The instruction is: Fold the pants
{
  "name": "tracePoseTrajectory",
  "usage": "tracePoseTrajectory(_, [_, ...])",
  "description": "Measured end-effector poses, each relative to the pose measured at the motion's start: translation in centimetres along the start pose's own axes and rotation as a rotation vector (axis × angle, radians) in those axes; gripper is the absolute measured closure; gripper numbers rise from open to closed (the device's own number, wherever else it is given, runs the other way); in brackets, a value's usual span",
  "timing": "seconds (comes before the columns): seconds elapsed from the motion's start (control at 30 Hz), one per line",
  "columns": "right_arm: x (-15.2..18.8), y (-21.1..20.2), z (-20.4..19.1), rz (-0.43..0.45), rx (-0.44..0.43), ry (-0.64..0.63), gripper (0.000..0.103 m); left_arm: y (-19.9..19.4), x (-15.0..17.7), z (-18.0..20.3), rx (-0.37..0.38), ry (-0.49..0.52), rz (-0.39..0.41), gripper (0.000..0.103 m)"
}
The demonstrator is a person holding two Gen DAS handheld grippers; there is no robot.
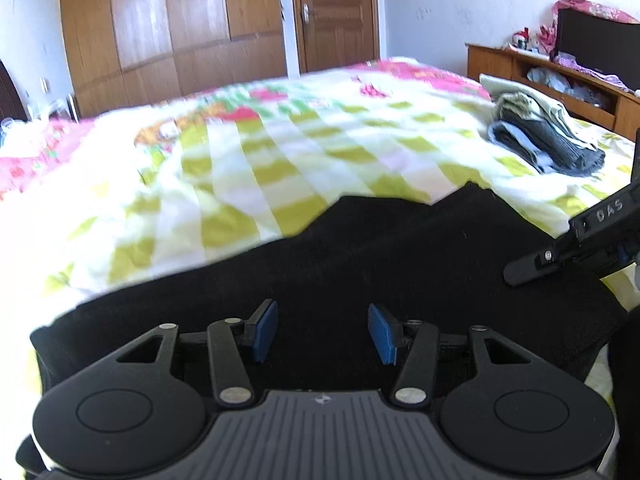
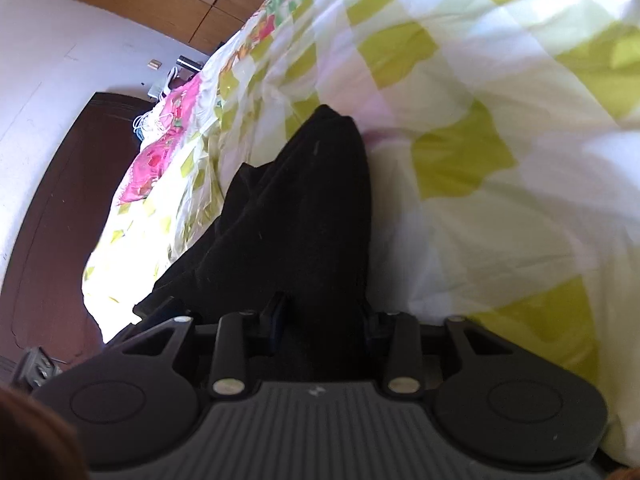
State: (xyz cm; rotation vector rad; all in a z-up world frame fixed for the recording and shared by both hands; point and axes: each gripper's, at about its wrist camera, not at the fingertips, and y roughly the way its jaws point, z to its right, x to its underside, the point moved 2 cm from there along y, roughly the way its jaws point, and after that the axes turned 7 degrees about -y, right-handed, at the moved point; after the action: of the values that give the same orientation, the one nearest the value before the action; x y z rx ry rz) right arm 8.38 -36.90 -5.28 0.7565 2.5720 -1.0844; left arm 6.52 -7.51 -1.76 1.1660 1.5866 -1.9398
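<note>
Black pants [image 1: 380, 256] lie flat across the near part of a bed with a yellow-green checked cover [image 1: 280, 152]. My left gripper [image 1: 323, 332] is open, its blue pads apart just above the pants' near edge. My right gripper [image 1: 520, 274] reaches in from the right over the pants. In the right wrist view the pants [image 2: 304, 200] stretch away as a long dark strip, and my right gripper [image 2: 322, 320] stands with its fingers apart around the near fabric; the fingertips are dark against the cloth.
A pile of folded grey and pale clothes [image 1: 536, 136] sits on the bed's far right. A wooden bench with clutter [image 1: 560, 76] stands beyond it. A wooden wardrobe [image 1: 172, 32] and door [image 1: 336, 12] are at the back. The bed's edge drops to a dark floor [image 2: 60, 216].
</note>
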Motion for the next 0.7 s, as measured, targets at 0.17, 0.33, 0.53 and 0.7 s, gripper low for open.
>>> tracePoseTrajectory(0.17, [-0.2,-2.4,-0.4,0.064,-0.050,0.024,0.092,2.0,1.2,0.9,-0.046,0.110,-0.084,0.041])
tracePoseTrajectory(0.33, [-0.3,-4.0,-1.7,0.078,-0.032,0.024,0.092,1.3,1.0,1.2,-0.049,0.115,-0.066,0.041])
tracePoseTrajectory(0.53, [-2.0,-4.7,-6.5,0.075,0.015,-0.070,0.092,-0.6,1.3,-0.2,-0.073,0.147,-0.012,0.041])
tracePoseTrajectory(0.7, [-2.9,-4.5,-11.9,0.061,0.057,-0.172,0.092,-2.5,2.7,-4.0,-0.173,0.143,-0.011,0.041])
